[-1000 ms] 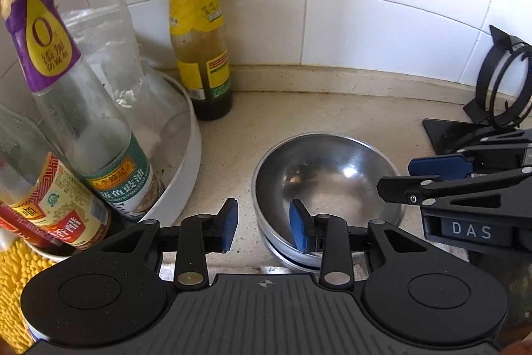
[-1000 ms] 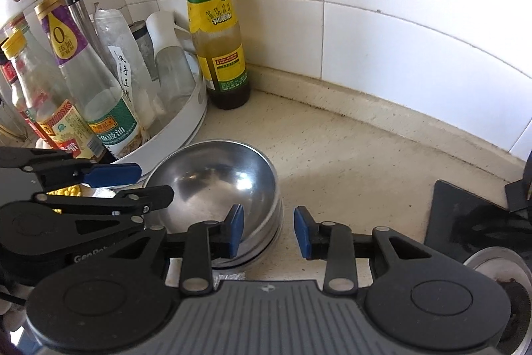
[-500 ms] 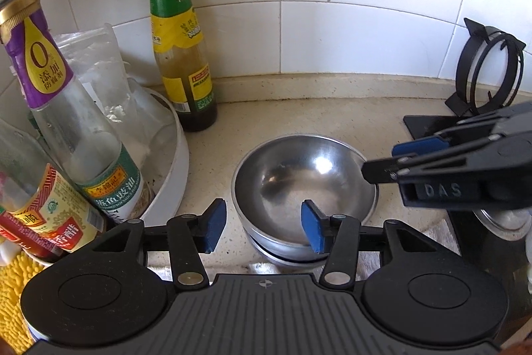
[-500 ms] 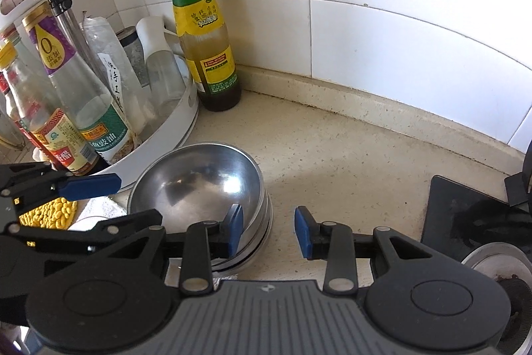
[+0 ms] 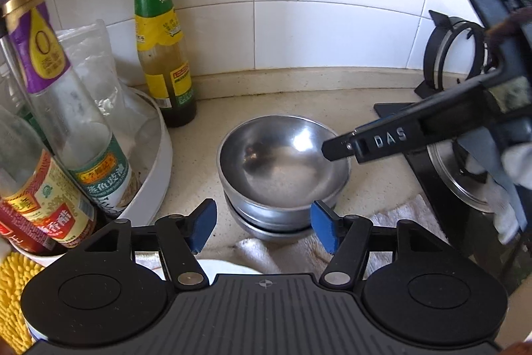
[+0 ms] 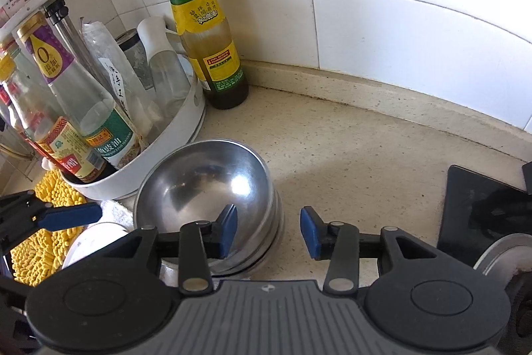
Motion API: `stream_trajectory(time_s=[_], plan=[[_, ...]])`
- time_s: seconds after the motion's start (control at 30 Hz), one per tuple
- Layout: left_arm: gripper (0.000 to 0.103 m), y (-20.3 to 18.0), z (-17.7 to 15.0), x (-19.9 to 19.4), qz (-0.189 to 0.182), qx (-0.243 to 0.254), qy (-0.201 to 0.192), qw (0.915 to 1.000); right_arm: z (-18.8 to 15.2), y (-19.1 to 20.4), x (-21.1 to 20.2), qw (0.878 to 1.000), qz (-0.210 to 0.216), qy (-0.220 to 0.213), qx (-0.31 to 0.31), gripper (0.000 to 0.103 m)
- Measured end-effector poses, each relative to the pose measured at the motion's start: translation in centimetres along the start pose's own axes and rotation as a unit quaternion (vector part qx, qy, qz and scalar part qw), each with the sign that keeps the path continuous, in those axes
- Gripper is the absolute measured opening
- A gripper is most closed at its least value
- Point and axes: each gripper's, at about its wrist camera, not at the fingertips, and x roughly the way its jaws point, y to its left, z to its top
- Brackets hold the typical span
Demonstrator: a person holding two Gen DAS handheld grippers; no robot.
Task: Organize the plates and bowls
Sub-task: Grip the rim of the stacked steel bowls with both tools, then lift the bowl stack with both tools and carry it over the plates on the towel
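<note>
Several steel bowls sit nested in a stack on the beige counter, on a white cloth. My left gripper hangs just short of the stack's near side, its jaws opening and its blue pads clear of the metal. My right gripper straddles the right rim of the bowl stack: the left pad is inside the top bowl, the right pad outside. Its jaws are opening and neither pad presses the rim. A white plate lies left of the bowls, under my left gripper.
A white turntable rack crowded with bottles stands close on the left. A green-labelled sauce bottle stands at the tiled wall. The black stove with its pot support lies to the right. A yellow mat lies at front left.
My left gripper's jaws have spread wide and it has drawn back from the bowl's near rim. My right gripper's jaws have widened off the rim they pinched.
</note>
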Motion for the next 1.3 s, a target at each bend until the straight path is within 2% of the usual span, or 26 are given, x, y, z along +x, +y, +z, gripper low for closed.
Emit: stream_trajectory(time_s=[0.13,0.43,0.5,0.63,0.97,1.17,1.3], plan=[[0.077,0.7,-0.7,0.2,-0.014,0.017,0.007,0.9997,0.5,0.1,1.1,1.0,0.002,0.009,-0.001,0.056],[0.077,0.1,-0.3,6.2,-0.048,0.058,0.064,0.995,0.8,-0.8,4.2,0.998,0.028,0.044,0.027,0.056],[0.088,-0.1,0.0,7.5,-0.053,0.066,0.075,0.9936,0.9,-1.4,5.0,0.998,0.034,0.049,0.037,0.056],[0.09,-0.6,0.7,8.8,-0.055,0.091,0.076,0.9914,1.3,-3.0,6.2,0.995,0.047,0.056,0.068,0.06],[0.097,-3.6,3.7,12.3,-0.052,0.121,0.064,0.9892,2.7,-7.5,6.1,0.994,0.019,0.041,0.098,0.061],[0.103,-5.2,4.4,14.1,-0.029,0.158,0.066,0.9847,3.4,-9.1,6.8,0.992,0.036,0.036,0.112,0.061],[0.103,-5.6,4.7,14.8,-0.026,0.168,0.066,0.9833,3.9,-9.4,7.4,0.992,0.046,0.035,0.114,0.064]])
